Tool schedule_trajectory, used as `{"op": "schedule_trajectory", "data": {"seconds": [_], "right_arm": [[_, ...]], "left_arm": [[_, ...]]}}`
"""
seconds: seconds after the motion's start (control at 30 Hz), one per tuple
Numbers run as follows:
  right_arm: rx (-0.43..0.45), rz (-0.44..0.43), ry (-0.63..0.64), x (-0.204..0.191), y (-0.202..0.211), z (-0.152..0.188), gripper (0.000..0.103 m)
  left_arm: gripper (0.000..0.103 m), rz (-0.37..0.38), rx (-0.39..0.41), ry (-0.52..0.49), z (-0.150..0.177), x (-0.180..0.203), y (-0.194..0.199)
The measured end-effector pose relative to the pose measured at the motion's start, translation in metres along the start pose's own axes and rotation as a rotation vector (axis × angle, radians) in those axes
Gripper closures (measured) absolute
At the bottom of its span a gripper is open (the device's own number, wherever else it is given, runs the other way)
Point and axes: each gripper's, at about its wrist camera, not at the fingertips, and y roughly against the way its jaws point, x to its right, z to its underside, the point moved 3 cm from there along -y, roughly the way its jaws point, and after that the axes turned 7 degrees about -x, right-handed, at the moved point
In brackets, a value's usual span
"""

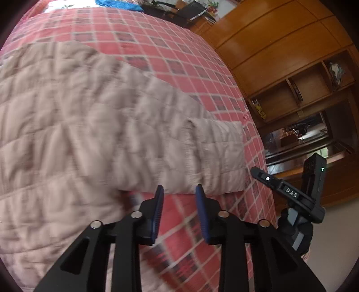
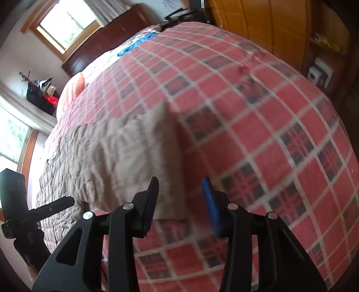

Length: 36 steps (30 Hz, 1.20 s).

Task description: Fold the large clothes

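A big tan puffy coat (image 1: 78,125) lies flat on the bed (image 1: 179,58), which has a red checked cover. In the left view the coat fills the left and middle of the frame, and one sleeve (image 1: 215,157) sticks out toward the right. In the right view the coat sits at the lower left, and its sleeve end (image 2: 163,152) comes down to the middle.

The left claw (image 1: 179,193) is spread apart and holds nothing. Its tips are just at the lower edge of the sleeve. The right claw (image 2: 180,186) is spread apart too, and it holds nothing. Its tips are close to the sleeve end. Both pictures are a bit blurry, so I cannot tell if any tip touches the cloth.

I think the step now is to grab the sleeve so it can be folded over the body of the coat. To do it well, each claw should go low, slide one finger under the edge and one over it, then pinch firmly. The coat is thick and slippery, so a small bite could slip out. Take a good bite. Then lift both sides together and lay the sleeve flat, with no lumps.

Count: one coat, one sleeve in view, one bed, two claws. At the far end of the bed there is one blue cloth (image 1: 119,5). A wooden wardrobe (image 1: 269,33) stands at the upper right of the left view.
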Motion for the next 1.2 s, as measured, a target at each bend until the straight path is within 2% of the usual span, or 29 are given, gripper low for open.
{"op": "schedule_trajectory", "data": {"seconds": [0.03,0.07,0.13,0.23,0.27,0.3,0.33,0.43,0.53,0.73,0.9,1.07,1.2], "right_arm": [[-0.002,0.008,-0.007,0.008,-0.001,0.0,0.062],[-0.007,0.012,-0.014,0.013,-0.002,0.003,0.062],[-0.026,0.008,-0.019,0.02,-0.01,0.01,0.062],[-0.044,0.015,-0.002,0.022,-0.021,0.022,0.063],[-0.047,0.019,0.008,0.023,-0.025,0.024,0.064],[-0.045,0.026,0.014,0.022,-0.026,0.025,0.064],[-0.038,0.04,0.027,0.021,-0.025,0.028,0.064],[-0.03,0.062,0.045,0.015,-0.026,0.028,0.064],[-0.022,0.052,0.057,0.004,-0.028,0.026,0.064],[-0.038,-0.087,0.088,-0.027,-0.035,0.022,0.063],[-0.055,-0.181,0.13,-0.06,-0.041,0.019,0.06],[-0.097,-0.242,0.176,-0.098,-0.055,0.016,0.055],[-0.119,-0.279,0.217,-0.13,-0.058,0.024,0.053]], "left_arm": [[0.059,0.01,-0.017,0.003,-0.003,0.007,-0.011],[0.057,0.008,-0.036,0.004,-0.006,0.013,-0.023],[0.056,-0.007,-0.053,0.016,-0.011,0.022,-0.043],[0.059,0.014,-0.069,0.021,-0.013,0.029,-0.062],[0.064,0.001,-0.065,0.019,-0.013,0.029,-0.065],[0.077,-0.004,-0.063,0.018,-0.013,0.029,-0.068],[0.084,0.003,-0.066,0.023,-0.012,0.028,-0.07],[0.092,0.009,-0.048,0.052,-0.01,0.02,-0.066],[0.093,-0.026,0.031,0.022,-0.002,0.014,-0.039],[0.093,-0.06,0.146,0.016,0.009,-0.013,0.018],[0.093,-0.093,0.234,0.053,0.019,-0.055,0.07],[0.093,-0.154,0.306,0.073,0.03,-0.089,0.11],[0.093,-0.171,0.356,0.118,0.038,-0.117,0.142]]}}
